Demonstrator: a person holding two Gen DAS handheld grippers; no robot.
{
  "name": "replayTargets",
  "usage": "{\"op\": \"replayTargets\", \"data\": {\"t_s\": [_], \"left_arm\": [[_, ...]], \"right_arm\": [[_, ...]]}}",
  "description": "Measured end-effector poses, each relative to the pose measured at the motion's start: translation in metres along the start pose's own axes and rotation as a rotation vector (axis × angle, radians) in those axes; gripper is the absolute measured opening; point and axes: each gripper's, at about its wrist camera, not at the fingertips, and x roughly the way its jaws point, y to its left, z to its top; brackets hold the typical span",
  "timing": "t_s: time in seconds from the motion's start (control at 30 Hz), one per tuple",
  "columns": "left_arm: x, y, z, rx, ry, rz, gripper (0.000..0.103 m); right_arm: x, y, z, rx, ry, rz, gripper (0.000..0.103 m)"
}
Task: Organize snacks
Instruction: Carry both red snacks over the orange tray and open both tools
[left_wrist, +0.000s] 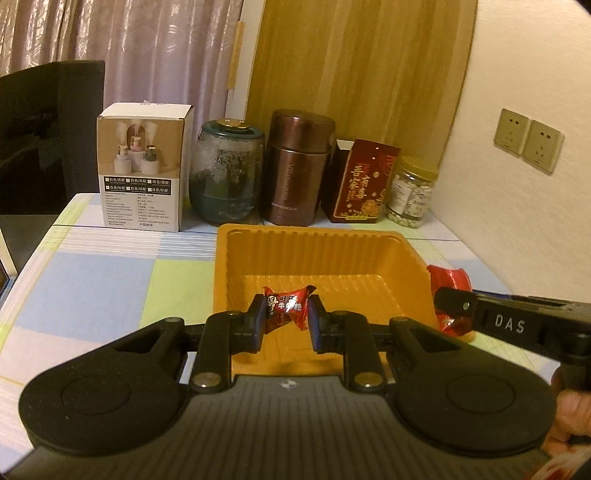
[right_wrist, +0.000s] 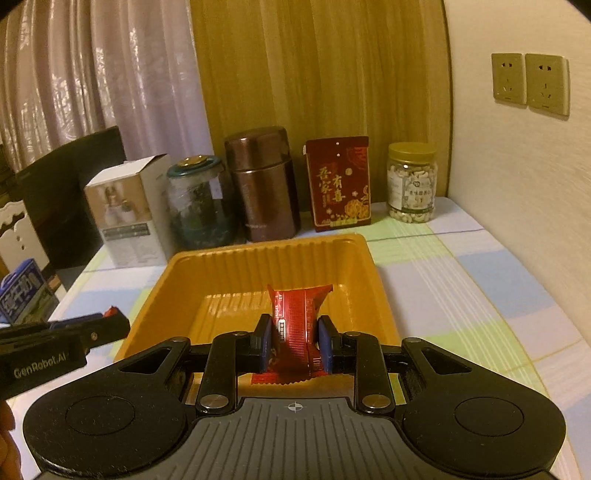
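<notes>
It was a home, a lived-in room: sheer curtains (right_wrist: 92, 74) hung behind, a checked tablecloth (right_wrist: 461, 280) covered the table, and a thermos (right_wrist: 264, 184) and a nut jar (right_wrist: 412, 182) stood beneath wall sockets (right_wrist: 530, 83).

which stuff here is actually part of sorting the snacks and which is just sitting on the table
Part of the job:
- red twist-wrapped candy in the left gripper
- red snack packet in the right gripper
- orange tray

Just standing at the back:
- white box
- glass jar
- brown flask
- red box
- nut jar
</notes>
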Motion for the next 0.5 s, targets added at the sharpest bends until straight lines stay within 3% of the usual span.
{"op": "replayTargets", "data": {"t_s": [0.33, 0.43, 0.5], "left_arm": [[0.032, 0.005, 0.003, -0.015, 0.015, -0.014, 0.022], [0.037, 0.006, 0.002, -0.026, 0.012, -0.021, 0.038], [0.035, 0.006, 0.003, -0.019, 0.005, -0.008, 0.038]], "right_arm": [[0.035, -0.001, 0.003, 0.008, 0.023, -0.002, 0.027], [0.038, -0.003, 0.002, 0.016, 0.031, -0.001, 0.027], [0.039, -0.005, 0.002, 0.026, 0.035, 0.001, 0.027]]}}
